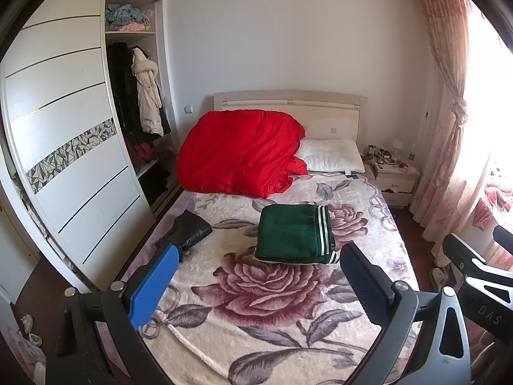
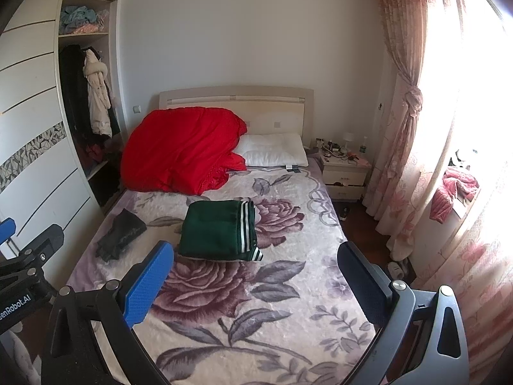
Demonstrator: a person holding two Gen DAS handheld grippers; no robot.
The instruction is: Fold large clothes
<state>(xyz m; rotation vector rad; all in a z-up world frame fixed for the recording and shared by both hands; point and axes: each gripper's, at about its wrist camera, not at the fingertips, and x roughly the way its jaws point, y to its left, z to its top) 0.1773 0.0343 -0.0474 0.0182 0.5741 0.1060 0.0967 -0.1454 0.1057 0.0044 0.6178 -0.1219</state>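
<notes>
The green garment [image 1: 295, 234] lies folded into a neat rectangle near the middle of the bed [image 1: 378, 224], white stripes running along its right edge, resting on the floral blanket [image 1: 256, 292] just above a large printed rose. To its left, a crumpled dark garment [image 1: 187, 229] sits near the blanket's edge, apart from the green one. Behind both, a heaped red quilt [image 1: 237, 150] fills the head of the bed on the left and overlaps a white pillow [image 1: 333, 158] beside it. The left gripper [image 1: 256, 285] hangs over the foot of the bed with its fingers spread wide, holding nothing; the right gripper [image 2: 256, 284] hovers likewise, spread apart and empty, well short of the green garment [image 2: 219, 231]. A wardrobe [image 1: 64, 147] with its sliding door drawn aside stands along the left, coats hanging inside. A cluttered nightstand [image 2: 346, 173] stands right of the pillow, and pink floral curtains [image 2: 404, 96] frame the bright window.
</notes>
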